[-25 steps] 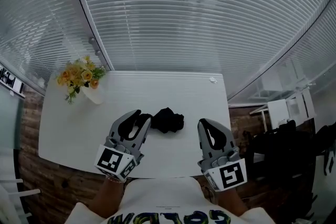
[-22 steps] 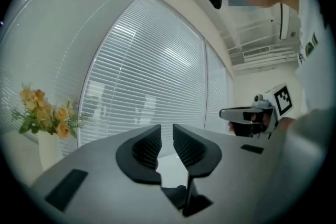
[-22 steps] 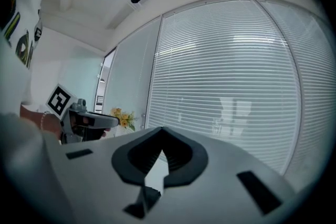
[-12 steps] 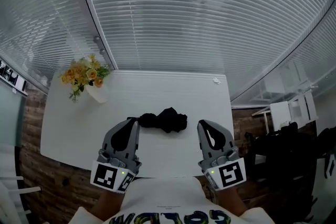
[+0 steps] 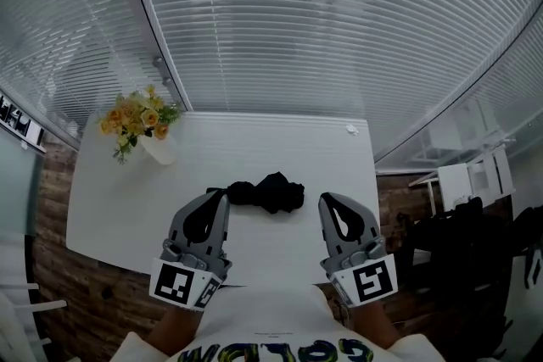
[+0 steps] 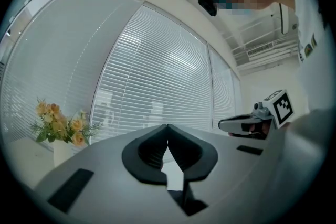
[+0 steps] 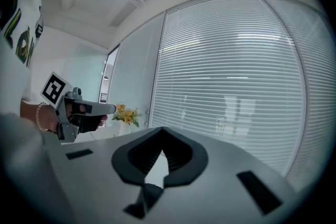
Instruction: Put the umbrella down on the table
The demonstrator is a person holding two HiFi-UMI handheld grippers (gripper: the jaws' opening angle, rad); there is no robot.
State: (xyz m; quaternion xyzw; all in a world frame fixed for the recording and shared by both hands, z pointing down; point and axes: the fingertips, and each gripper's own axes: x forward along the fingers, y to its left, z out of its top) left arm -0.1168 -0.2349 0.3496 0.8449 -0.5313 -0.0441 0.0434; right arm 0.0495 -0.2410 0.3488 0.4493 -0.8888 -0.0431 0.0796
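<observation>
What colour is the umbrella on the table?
Black. The umbrella shows best in the head view, dark against the white table.

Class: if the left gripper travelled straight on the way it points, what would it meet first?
Probably the left end of the black folded umbrella on the white table, just beyond the left gripper. Height is unclear: it might pass over it toward the blinds.

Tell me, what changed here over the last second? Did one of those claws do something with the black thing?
The left gripper, whose open jaws were around the end of the black umbrella, has drawn back toward the person and closed empty. The umbrella lies free on the white table. The right gripper, shut and empty, and the flowers kept their places.
</observation>
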